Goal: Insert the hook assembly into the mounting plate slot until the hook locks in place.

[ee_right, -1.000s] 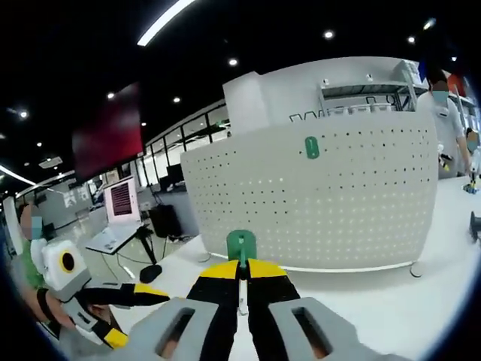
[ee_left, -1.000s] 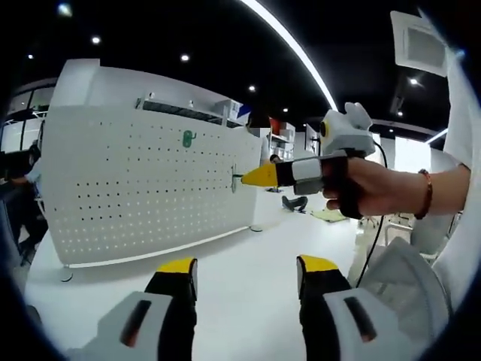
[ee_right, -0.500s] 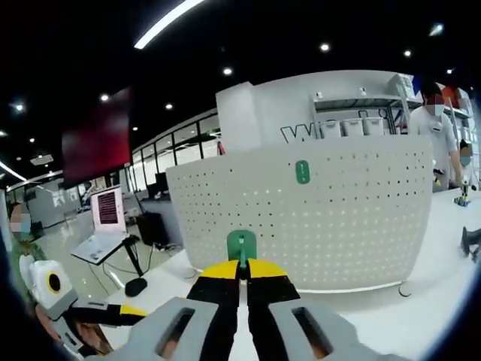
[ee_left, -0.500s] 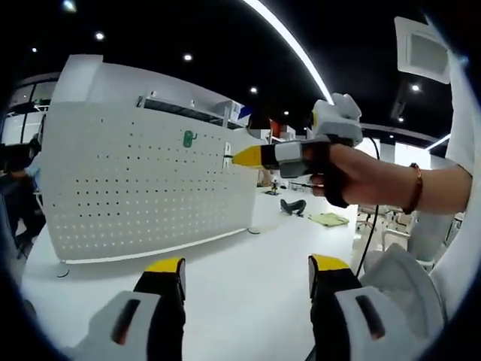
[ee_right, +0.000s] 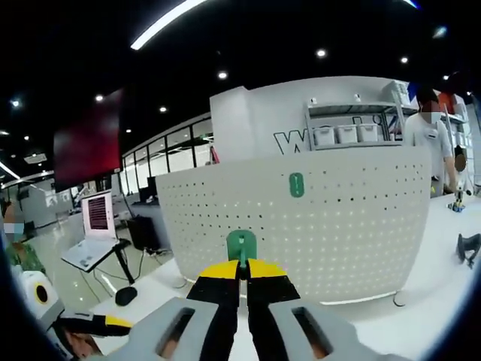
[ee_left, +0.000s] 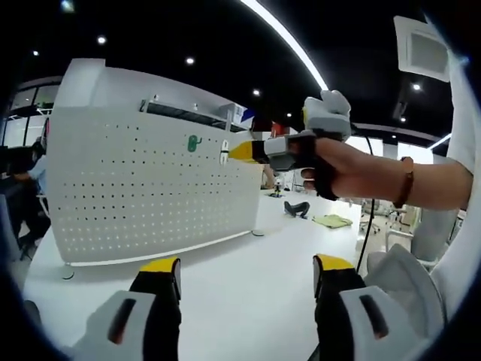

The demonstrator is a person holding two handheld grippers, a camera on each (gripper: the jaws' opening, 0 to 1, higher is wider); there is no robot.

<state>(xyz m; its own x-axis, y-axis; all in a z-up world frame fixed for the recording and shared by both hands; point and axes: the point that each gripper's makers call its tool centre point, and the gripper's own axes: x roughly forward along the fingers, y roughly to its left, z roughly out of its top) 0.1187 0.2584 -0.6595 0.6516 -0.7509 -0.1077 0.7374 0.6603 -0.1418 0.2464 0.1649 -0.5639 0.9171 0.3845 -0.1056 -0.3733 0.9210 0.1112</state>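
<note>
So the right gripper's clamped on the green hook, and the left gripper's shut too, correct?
Not quite. The right gripper is clamped on the green hook, but the left gripper is open; the left gripper view shows its jaws wide apart, holding nothing.

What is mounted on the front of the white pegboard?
One green hook sits high on the pegboard. The right gripper holds a second green hook in front of it; nothing shows of the board's back.

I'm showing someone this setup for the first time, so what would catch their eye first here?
Probably the big white pegboard standing upright on the white table, with a green hook already mounted near its top. Next, the right gripper, shut on a second green hook held up toward the board.
</note>
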